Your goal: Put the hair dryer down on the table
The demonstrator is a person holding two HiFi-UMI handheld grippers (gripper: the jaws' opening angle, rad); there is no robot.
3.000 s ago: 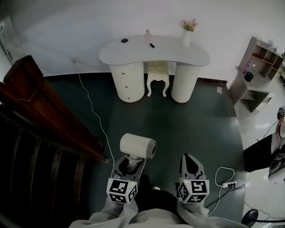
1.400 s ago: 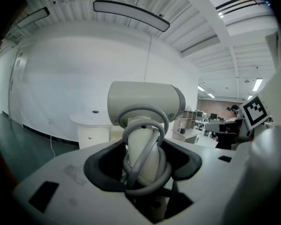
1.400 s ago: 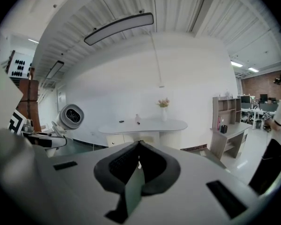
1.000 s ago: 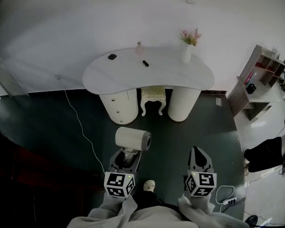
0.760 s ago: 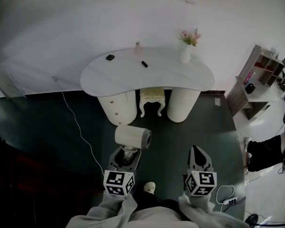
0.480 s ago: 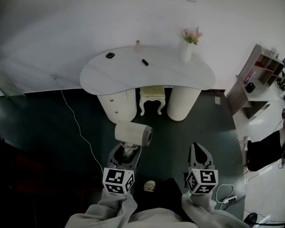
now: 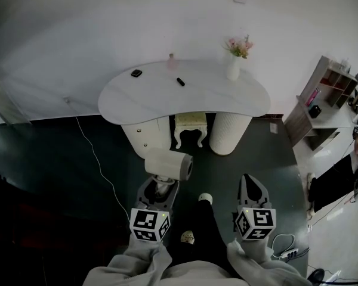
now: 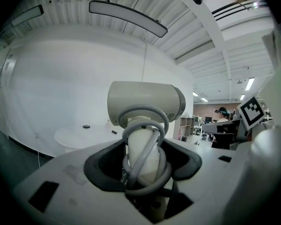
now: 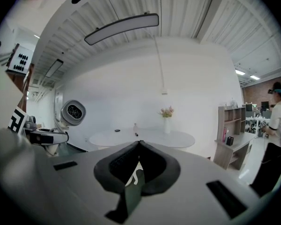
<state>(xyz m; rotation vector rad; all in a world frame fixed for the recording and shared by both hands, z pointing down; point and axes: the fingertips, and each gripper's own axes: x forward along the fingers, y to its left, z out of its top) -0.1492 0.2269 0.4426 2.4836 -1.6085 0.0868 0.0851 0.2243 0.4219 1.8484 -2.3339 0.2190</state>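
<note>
The left gripper [image 8: 143, 165] is clamped on the handle of the hair dryer [image 8: 145, 102]. Its jaws stand fairly wide round the handle and the grey cord [image 8: 145, 125] that is looped several times about it. The dryer's cream barrel lies crosswise above the jaws, with one round end turned toward the right gripper [image 9: 139, 145]. That gripper is closed, its jaw tips touching and nothing between them. Both grippers are held out level over the dark floor [image 7: 59, 154], side by side and apart. The dryer is in the air above the floor, in front of the white curved desk [image 7: 167, 97] and clear of it.

On the desk top, a white vase [image 7: 233, 67] stands upright near the right end and holds pink flowers [image 7: 238, 45]. A small pale bottle [image 7: 172, 61] stands at the back edge; what is in it cannot be told. A small black object [image 7: 136, 73] lies toward the left end, and a slim dark one [image 7: 180, 81] lies nearer the middle, well apart from the vase. A pale stool [image 7: 191, 127] is tucked between the desk's two round pedestals.

To the right stands an open shelf unit [image 9: 229, 125]. One of its compartments holds a slim pink item [image 9: 223, 134] standing upright with a small dark item [image 9: 230, 140] just beside it. What is in the other compartments is too small to tell. A person [image 9: 274, 139] stands further right. A thin white cable [image 7: 98, 165] trails across the floor at the left.
</note>
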